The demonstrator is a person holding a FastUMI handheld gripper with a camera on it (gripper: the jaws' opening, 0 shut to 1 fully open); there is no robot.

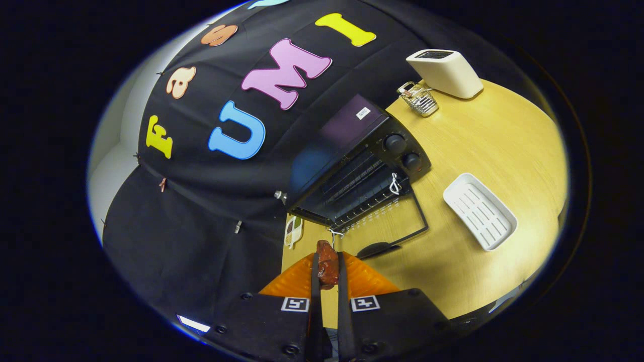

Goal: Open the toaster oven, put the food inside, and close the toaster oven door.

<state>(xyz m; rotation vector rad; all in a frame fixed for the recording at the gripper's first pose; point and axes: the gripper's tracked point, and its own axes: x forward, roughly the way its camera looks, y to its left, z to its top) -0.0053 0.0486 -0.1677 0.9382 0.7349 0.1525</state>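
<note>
Now our claw (327, 269) grips the food (327, 265) between both fingers; the oven (352, 166) lies straight ahead, door (397, 221) dropped open toward us, cavity beyond it.

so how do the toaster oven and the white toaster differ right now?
The toaster oven is black and boxy; the toaster is white with rounded corners. The oven loads from the front, its glass door dropped open with the rack showing; the toaster has a top slot. The oven lies just ahead of the gripper, whose jaws clamp the food; the toaster stands beyond it. Both sit on the wooden table.
</note>
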